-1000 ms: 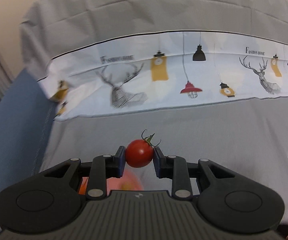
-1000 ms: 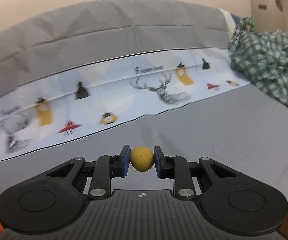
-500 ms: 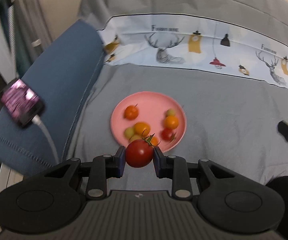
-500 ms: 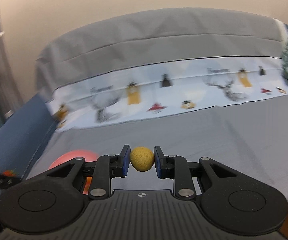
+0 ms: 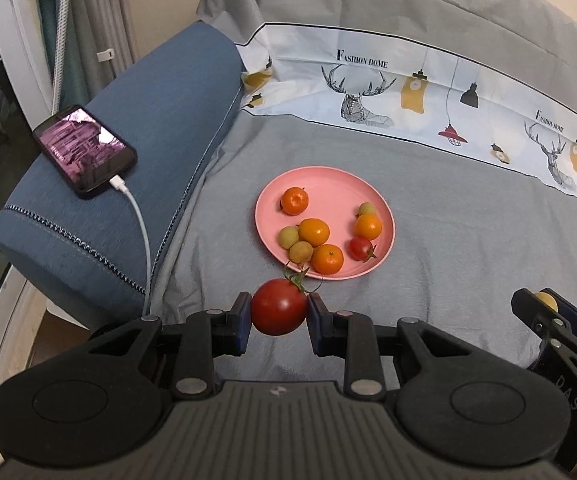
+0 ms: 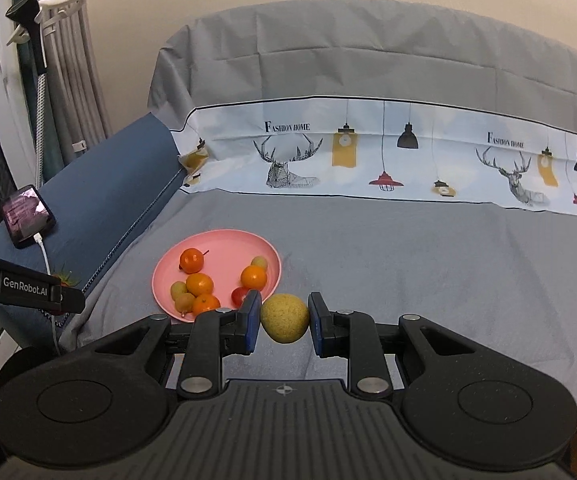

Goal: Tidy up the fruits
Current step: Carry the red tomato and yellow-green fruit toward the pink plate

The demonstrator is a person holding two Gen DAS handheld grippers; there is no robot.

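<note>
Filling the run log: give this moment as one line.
left gripper: shut on tomato | right gripper: shut on yellow fruit | pink plate: eight fruits

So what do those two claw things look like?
Both are black plastic. The left claw has a ribbed grey-black body, two round bulges at its sides, silver rivets and dark blue pads on the fingers. The right claw looks the same, with a small compass-like mark on its body. White lettering on the left one's side reads GenRobot.AI.
</note>
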